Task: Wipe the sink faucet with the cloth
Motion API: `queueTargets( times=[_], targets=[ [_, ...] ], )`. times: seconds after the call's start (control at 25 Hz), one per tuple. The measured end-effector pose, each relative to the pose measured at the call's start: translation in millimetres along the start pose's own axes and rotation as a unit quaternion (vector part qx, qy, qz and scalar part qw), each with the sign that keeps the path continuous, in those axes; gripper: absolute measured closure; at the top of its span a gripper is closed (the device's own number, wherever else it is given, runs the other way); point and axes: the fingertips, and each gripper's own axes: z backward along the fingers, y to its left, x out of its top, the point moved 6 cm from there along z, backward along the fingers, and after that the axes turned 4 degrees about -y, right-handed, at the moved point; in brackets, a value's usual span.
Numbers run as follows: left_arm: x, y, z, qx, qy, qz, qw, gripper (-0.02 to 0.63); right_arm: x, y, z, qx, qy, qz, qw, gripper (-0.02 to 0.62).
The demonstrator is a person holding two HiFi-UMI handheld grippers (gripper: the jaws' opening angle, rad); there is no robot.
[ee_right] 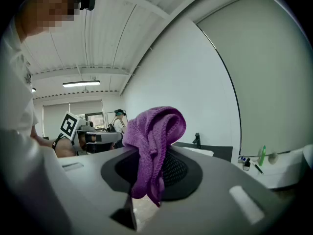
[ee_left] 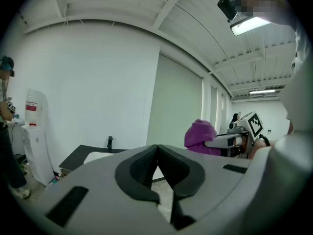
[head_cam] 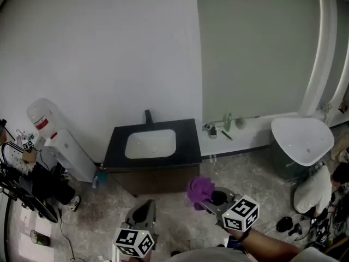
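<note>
A black faucet (head_cam: 148, 116) stands at the back of a white basin set in a black countertop (head_cam: 188, 141), some way ahead of both grippers. My right gripper (head_cam: 204, 198) is shut on a purple cloth (head_cam: 198, 189), which bunches above the jaws and hangs down in front of them. In the right gripper view the cloth (ee_right: 154, 140) fills the middle and the faucet (ee_right: 196, 140) shows small beyond it. My left gripper (head_cam: 143, 207) is shut with nothing in it, left of the right one. The left gripper view shows the faucet (ee_left: 110, 142) far off and the cloth (ee_left: 200, 136) to the right.
A water dispenser (head_cam: 54, 138) stands left of the cabinet, with dark gear and cables (head_cam: 27, 184) beside it. A white tub (head_cam: 302, 138) sits at the right, with a green bottle (head_cam: 228, 121) on the low ledge. Speckled floor lies between me and the cabinet.
</note>
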Motion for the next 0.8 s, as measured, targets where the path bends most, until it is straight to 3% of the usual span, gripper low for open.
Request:
queueTargets(
  times=[0.44, 0.64, 0.8],
  targets=[
    [7.6, 4.9, -9.7, 0.000, -0.001, 0.005, 1.0000, 0.598, 2.9, -7.0, -3.5, -0.007, 0.005, 0.003, 1.000, 0.511],
    [1.1, 13.2, -13.8, 0.001, 0.003, 0.010, 0.9999, 0.598, -2.6, -4.5, -15.1, 0.009, 0.010, -0.001, 1.000, 0.508],
    [4.5, 30.2, -13.5, -0.012, 0.006, 0.009, 0.9999, 0.598, -2.3, 4.0, -40.5, -0.007, 0.016, 0.004, 1.000, 0.506]
  ],
)
